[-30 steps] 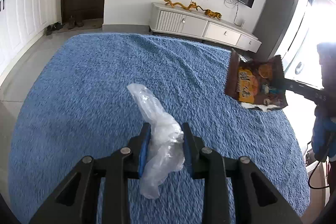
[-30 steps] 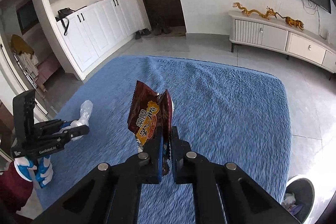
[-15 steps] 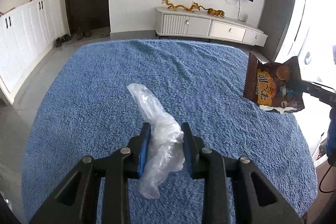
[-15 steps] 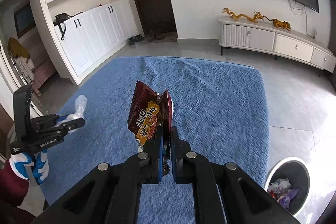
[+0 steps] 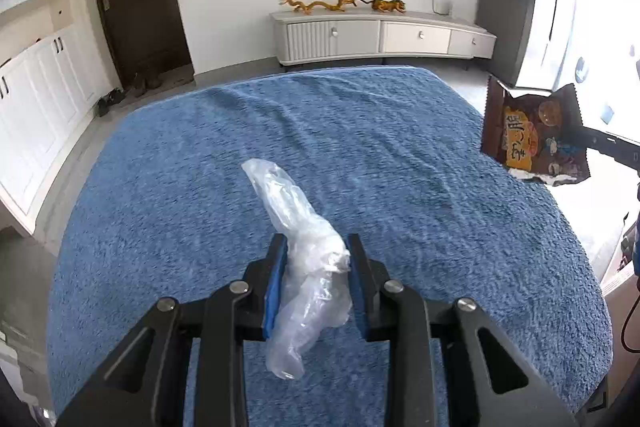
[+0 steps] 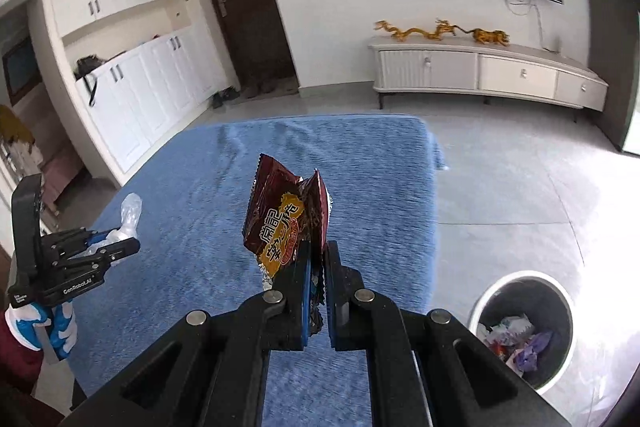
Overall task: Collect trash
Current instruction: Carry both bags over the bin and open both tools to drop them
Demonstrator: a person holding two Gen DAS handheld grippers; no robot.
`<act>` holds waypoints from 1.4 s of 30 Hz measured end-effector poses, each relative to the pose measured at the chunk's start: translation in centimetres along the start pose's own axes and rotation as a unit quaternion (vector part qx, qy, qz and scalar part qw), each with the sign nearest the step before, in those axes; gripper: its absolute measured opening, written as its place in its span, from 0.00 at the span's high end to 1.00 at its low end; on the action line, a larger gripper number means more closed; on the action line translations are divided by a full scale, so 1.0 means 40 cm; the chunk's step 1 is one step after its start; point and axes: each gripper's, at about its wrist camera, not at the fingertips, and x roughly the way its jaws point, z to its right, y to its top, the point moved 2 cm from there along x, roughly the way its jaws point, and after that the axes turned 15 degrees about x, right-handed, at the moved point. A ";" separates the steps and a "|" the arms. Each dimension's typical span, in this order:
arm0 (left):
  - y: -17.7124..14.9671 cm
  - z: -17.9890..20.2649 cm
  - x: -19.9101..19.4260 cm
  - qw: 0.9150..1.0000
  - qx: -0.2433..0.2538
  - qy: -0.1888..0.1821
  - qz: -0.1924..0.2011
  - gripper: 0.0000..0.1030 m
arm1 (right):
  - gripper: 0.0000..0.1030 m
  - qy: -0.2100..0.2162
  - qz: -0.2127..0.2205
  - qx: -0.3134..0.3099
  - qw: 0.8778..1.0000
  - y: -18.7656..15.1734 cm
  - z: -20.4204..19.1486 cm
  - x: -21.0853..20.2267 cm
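Note:
My left gripper (image 5: 317,259) is shut on a crumpled clear plastic bag (image 5: 298,227), which sticks up and hangs down between the blue pads above the blue rug (image 5: 360,155). My right gripper (image 6: 318,259) is shut on a brown snack wrapper (image 6: 282,215) with yellow print, held upright over the rug's right part. In the left wrist view the snack wrapper (image 5: 532,135) shows at the right edge on the other gripper's tip. From the right wrist camera, the left gripper (image 6: 116,247) with the plastic bag (image 6: 130,213) appears at the far left. A grey trash bin (image 6: 524,327) with litter inside stands on the floor at lower right.
The blue rug (image 6: 360,187) covers the floor's middle, with pale tiles (image 6: 520,179) to its right. A white low cabinet (image 5: 380,35) with gold dragon figures stands against the far wall under a TV. White cupboards (image 6: 132,99) and a dark door (image 6: 248,7) lie to the left.
Both grippers have swung to the right across the rug, each keeping its hold. The trash bin has come fully into the right wrist view at lower right.

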 end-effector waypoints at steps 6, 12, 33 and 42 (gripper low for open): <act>0.050 0.067 0.021 1.000 0.029 -0.010 -0.002 0.73 | 0.94 -0.025 0.024 0.032 0.999 0.001 0.107 -0.043; 0.120 0.161 0.060 0.998 0.056 -0.041 -0.004 0.73 | 0.94 -0.056 0.043 0.066 0.995 -0.006 0.214 -0.075; 0.505 0.837 0.399 0.938 0.122 -0.318 -0.063 0.72 | 0.94 -0.223 0.027 0.230 0.947 -0.106 0.733 -0.078; 0.530 0.888 0.519 0.926 0.058 -0.362 -0.093 0.40 | 0.74 -0.248 -0.005 0.266 0.931 -0.139 0.831 -0.013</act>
